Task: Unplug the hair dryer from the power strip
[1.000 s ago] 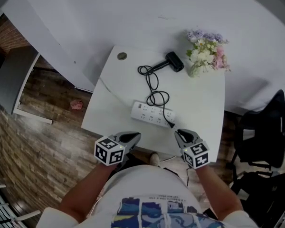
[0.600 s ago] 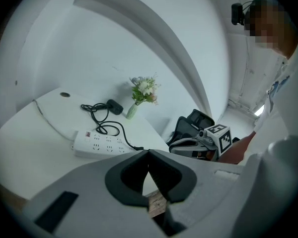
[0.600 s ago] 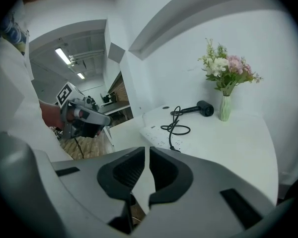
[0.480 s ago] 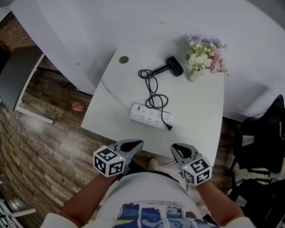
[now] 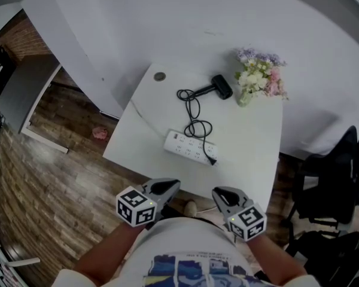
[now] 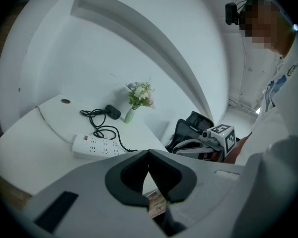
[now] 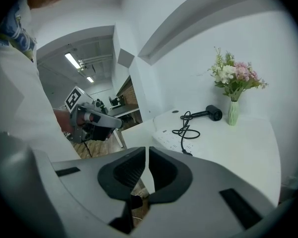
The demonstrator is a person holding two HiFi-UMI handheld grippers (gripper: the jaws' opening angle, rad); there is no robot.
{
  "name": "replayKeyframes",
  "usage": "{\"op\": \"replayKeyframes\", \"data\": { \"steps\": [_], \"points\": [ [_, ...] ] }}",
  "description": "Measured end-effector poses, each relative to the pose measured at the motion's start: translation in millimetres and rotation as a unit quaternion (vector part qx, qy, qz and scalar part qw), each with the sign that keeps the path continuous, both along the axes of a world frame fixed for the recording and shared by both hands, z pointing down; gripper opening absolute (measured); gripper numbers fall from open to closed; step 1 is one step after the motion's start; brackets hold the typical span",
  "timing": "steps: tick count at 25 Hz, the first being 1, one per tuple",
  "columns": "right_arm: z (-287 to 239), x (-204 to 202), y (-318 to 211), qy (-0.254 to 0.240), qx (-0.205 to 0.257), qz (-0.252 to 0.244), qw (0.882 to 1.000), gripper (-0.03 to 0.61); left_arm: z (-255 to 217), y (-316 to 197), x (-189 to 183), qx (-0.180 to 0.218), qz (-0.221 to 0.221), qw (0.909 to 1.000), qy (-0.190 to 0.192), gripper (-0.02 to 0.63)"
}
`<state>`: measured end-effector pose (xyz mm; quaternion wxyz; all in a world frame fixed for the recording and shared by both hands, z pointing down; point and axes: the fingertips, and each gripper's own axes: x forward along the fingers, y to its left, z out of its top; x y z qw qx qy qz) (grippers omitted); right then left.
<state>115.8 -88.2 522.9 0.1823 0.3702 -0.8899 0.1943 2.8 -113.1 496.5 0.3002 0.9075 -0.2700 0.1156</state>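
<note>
A white power strip point(image 5: 190, 147) lies on the white table point(image 5: 251, 136). The black hair dryer point(image 5: 220, 86) rests at the back, and its black cord point(image 5: 194, 109) loops across the strip. The plug end point(image 5: 211, 158) lies at the strip's right end; I cannot tell whether it sits in a socket. Both grippers hang off the table's near edge, close to the person's body. My left gripper point(image 5: 172, 185) is shut and empty. My right gripper point(image 5: 219, 192) has just been closing, with only a thin slit left between its pads and nothing in it.
A vase of flowers point(image 5: 260, 76) stands at the table's back right, and a round grommet point(image 5: 160, 76) sits at the back left. A black chair point(image 5: 332, 172) stands right of the table. Wood floor point(image 5: 48, 172) lies to the left.
Both grippers have drawn back from the table's near edge toward the person's body. The strip, cord and dryer have not moved.
</note>
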Motion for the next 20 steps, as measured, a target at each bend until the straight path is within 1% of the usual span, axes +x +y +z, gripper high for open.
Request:
{"op": "replayKeyframes", "data": {
  "steps": [2, 5, 8, 13, 18, 20],
  "points": [
    [-2, 0, 2, -0.001, 0.004, -0.004, 1.0, 0.021, 0, 1, 1, 0.001, 0.001, 1.0, 0.001, 0.002],
    [-3, -3, 6, -0.001, -0.004, -0.009, 1.0, 0.02, -1, 3, 1, 0.001, 0.0, 1.0, 0.001, 0.002],
    [-8, -8, 6, -0.005, 0.005, -0.015, 1.0, 0.02, -1, 5, 2, 0.0, -0.002, 1.0, 0.003, 0.002],
    [-7, -12, 10, 0.005, 0.007, -0.028, 1.0, 0.015, 0, 6, 3, 0.0, -0.002, 1.0, 0.003, 0.002],
    [-13, -17, 7, -0.008, 0.029, -0.031, 0.999, 0.012, 1, 8, 6, 0.001, 0.002, 1.0, -0.002, 0.002],
    [-11, -16, 7, -0.004, 0.02, -0.03, 0.999, 0.011, 2, 7, 6, 0.002, 0.003, 1.0, -0.003, 0.002]
  ]
}}
